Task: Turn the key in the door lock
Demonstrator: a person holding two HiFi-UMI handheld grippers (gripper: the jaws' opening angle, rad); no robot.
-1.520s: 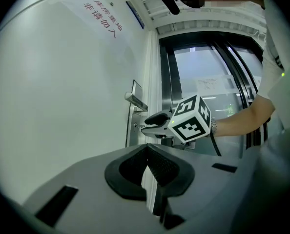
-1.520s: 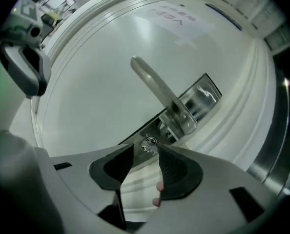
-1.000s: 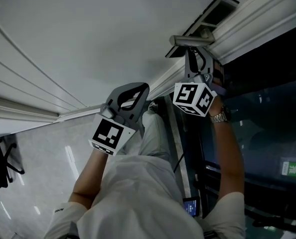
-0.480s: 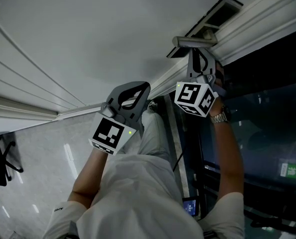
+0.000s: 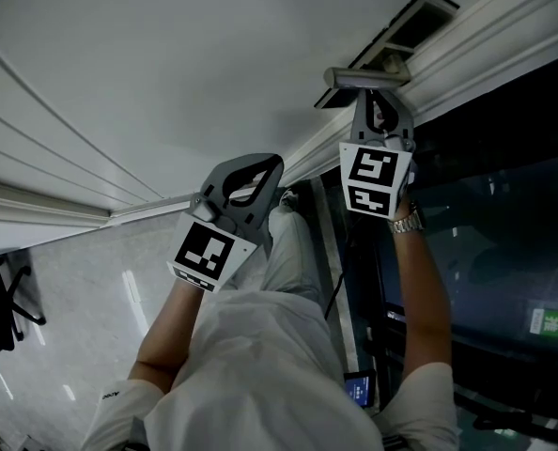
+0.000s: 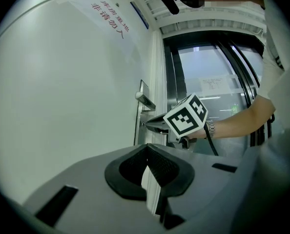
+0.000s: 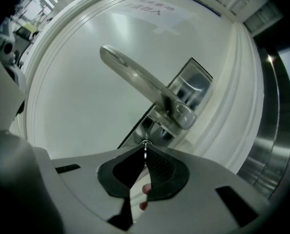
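Having just closed, right tongs (image 5: 375, 101) pinch the key (image 7: 145, 149) beneath the handle (image 7: 135, 74).

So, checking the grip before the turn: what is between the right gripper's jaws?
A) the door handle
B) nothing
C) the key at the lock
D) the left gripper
C: the jaws of the right gripper have just been closing and pinch the thin key at the lock, below the door handle.

The right gripper (image 5: 374, 101) reaches forward on an outstretched arm. Its jaws have just been closing and now pinch the thin key (image 7: 145, 149) at their tips. The left gripper (image 5: 251, 172) is held level beside it, elbow bent, jaws together with nothing between them.
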